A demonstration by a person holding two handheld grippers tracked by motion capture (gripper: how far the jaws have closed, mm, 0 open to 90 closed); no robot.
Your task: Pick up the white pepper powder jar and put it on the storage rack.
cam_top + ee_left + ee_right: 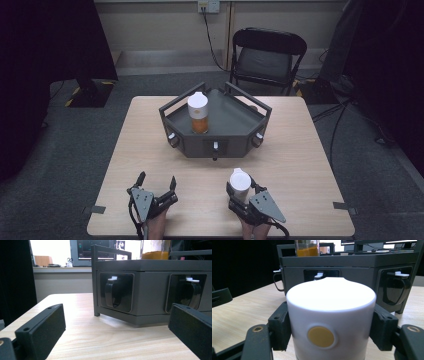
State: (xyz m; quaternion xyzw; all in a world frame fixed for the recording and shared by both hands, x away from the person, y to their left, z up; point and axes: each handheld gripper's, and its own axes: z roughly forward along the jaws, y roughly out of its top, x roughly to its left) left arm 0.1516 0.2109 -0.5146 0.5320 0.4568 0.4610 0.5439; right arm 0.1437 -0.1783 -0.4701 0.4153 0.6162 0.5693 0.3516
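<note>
White plastic caps the jar that the right claw clamps by its sides, low and right of centre in the high view, standing on the wooden surface. I judge the step to be carrying it to the grey tray at centre frame; next comes a lift over the rail. The left claw gapes wide, holding nothing. Count: two jars, the second in the tray; one tray; three knobs along its front.

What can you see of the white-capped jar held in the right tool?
The white-capped jar stands upright near the table's front edge, clamped from both sides by the right tool. Its smooth, plastic-looking white cap bears a round yellow dot facing the right gripper view's camera. The body below the cap is hidden.
</note>
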